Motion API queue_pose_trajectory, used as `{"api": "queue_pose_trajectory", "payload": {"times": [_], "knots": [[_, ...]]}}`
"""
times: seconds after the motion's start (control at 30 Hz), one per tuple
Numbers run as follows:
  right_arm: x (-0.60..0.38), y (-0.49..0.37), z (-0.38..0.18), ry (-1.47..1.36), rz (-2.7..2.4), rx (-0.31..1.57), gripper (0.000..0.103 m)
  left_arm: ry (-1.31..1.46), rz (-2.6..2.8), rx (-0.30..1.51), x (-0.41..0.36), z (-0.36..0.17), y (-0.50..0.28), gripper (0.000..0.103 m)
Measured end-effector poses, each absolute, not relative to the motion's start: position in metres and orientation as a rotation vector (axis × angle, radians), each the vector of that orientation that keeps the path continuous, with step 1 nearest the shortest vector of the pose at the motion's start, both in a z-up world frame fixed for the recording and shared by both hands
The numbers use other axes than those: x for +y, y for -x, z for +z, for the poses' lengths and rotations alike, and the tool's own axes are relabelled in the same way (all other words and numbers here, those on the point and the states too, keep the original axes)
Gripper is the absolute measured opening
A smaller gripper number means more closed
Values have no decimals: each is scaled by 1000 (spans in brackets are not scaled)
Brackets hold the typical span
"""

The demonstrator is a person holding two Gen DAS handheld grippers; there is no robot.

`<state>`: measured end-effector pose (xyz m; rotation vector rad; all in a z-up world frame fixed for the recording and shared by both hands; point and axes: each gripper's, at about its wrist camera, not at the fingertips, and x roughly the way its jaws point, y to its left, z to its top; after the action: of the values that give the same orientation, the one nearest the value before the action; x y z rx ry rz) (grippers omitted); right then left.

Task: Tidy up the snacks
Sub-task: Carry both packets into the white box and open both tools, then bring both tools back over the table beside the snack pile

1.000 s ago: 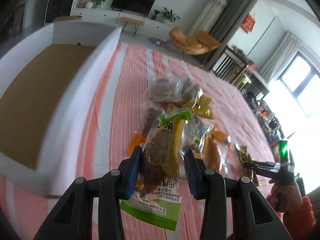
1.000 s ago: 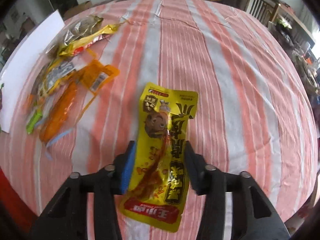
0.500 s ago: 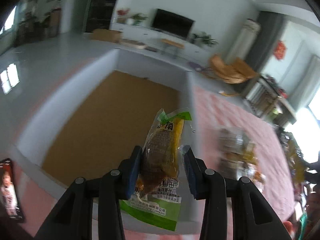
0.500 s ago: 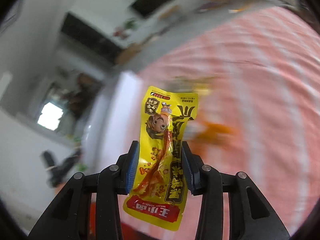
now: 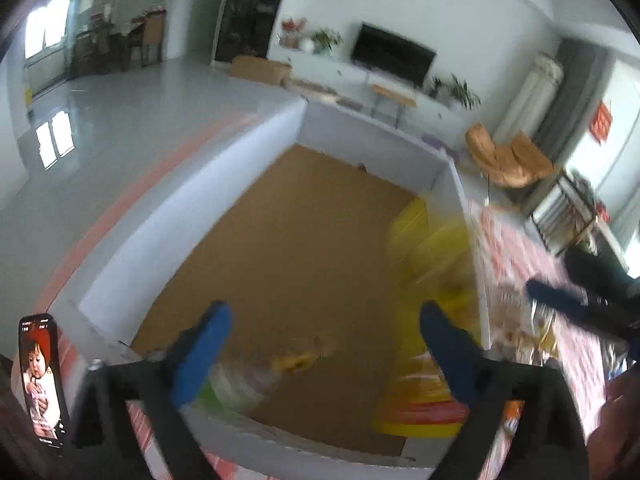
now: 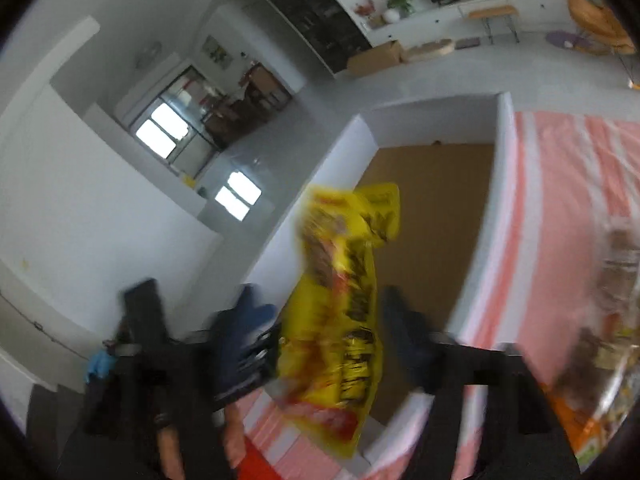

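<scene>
Yellow snack packet [image 6: 340, 312] hanging blurred between spread right gripper [image 6: 324, 320] fingers, long axis vertical, over white box [image 5: 168, 216]; left gripper [image 5: 320, 344] wide apart, green-edged packet [image 5: 236, 384] below inside

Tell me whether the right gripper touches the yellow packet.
Apart. The right wrist view shows the right gripper open, gaps flanking the yellow packet.

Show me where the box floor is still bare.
Bare: the brown floor from the far wall and left wall through the middle. Crowded: the green pack lies by the near wall, and the blurred yellow pack runs along the right wall. The cloth right of the box holds a snack pile.
</scene>
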<state>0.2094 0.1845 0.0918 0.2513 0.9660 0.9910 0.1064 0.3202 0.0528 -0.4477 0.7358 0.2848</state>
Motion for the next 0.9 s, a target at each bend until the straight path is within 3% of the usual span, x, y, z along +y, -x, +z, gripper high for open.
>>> {"api": "queue_pose_trajectory", "payload": {"times": [0.2, 0.43, 0.67, 0.9], "knots": [[156, -210, 65, -252, 957, 943, 82, 449, 224, 684, 300, 62, -84, 97], [26, -195, 10, -39, 675, 866, 82, 389, -107, 642, 172, 67, -53, 97], [-164, -191, -47, -61, 244, 852, 82, 287, -301, 826, 36, -1, -70, 97], [-241, -182, -74, -36, 89, 877, 82, 86, -220, 877, 13, -42, -70, 97]]}}
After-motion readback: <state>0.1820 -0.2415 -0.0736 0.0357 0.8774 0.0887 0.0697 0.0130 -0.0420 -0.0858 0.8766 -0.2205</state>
